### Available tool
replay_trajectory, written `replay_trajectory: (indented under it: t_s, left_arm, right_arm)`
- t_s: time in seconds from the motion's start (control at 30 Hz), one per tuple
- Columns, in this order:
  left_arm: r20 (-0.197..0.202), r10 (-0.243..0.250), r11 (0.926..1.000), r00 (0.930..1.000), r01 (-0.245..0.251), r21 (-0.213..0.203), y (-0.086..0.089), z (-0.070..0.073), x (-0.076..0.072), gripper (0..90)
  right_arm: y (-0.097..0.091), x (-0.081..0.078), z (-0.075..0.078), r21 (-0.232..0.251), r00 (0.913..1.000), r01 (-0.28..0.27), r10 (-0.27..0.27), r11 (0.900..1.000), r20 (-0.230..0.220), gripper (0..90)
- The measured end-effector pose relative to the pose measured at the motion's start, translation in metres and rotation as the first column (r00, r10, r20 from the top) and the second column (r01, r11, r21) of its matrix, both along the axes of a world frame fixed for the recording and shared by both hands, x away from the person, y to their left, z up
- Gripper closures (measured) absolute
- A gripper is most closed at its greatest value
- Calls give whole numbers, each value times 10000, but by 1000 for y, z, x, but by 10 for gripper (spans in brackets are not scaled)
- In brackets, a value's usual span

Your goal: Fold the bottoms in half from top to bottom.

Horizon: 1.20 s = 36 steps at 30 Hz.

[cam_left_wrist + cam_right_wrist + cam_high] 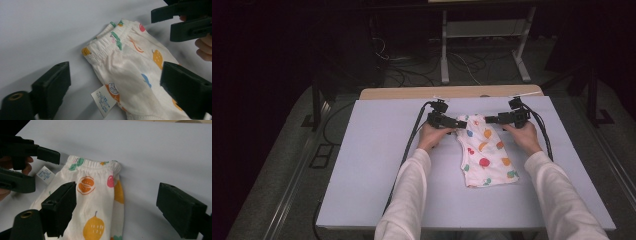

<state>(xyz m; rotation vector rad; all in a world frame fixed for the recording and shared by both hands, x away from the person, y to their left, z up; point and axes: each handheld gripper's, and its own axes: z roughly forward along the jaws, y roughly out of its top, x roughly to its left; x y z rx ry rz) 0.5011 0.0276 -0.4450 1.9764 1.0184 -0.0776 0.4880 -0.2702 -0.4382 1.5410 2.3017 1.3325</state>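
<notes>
A small white garment (484, 155) with coloured fruit prints lies folded on the pale table (372, 165), its elastic waistband at the far end. My left gripper (462, 123) hovers at the waistband's left corner, my right gripper (489, 120) at its right corner. In the left gripper view the left gripper (116, 72) is open, its jaws straddling the garment (125, 67) and a white care label (103, 100) without touching the cloth. Seen from the right gripper view, the right gripper (117, 192) is also open over the garment (97, 195), with the left gripper (32, 162) opposite.
Black cables (412, 140) trail from both grippers over the table. A wooden strip (422, 92) runs along the far edge. Beyond it stand a metal frame (444, 50) and loose floor cables. Bare tabletop lies to the left and in front of the garment.
</notes>
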Motion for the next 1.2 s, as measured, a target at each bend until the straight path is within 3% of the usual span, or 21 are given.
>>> replay_trajectory:
  t_s: [0.17, 0.3, 0.53, 0.9, 1.2]
  left_arm:
    - [-220, -229, 9997, 9995, 227, -110, 0, -4, 1, 210]
    - [-307, -94, 9999, 9995, 90, -136, 1, -10, 1, 309]
    - [-340, 130, 9998, 9993, -136, -158, 3, -12, 3, 425]
    - [-477, 371, 9990, 9982, -382, -224, 2, -14, 3, 594]
    - [-342, 262, 9996, 9991, -266, -114, -4, -18, 2, 812]
  right_arm:
    - [-3, 0, -6, 73, 9998, 136, -135, 9999, -139, 176]
    - [-5, 0, -11, 145, 9996, 102, -98, 9998, -254, 217]
    - [-4, 1, -17, 142, 9991, 43, -37, 9999, -417, 354]
    - [7, 3, -22, 27, 9996, -139, 139, 9999, -241, 589]
    - [14, 5, -22, -143, 9980, -291, 282, 9995, -570, 818]
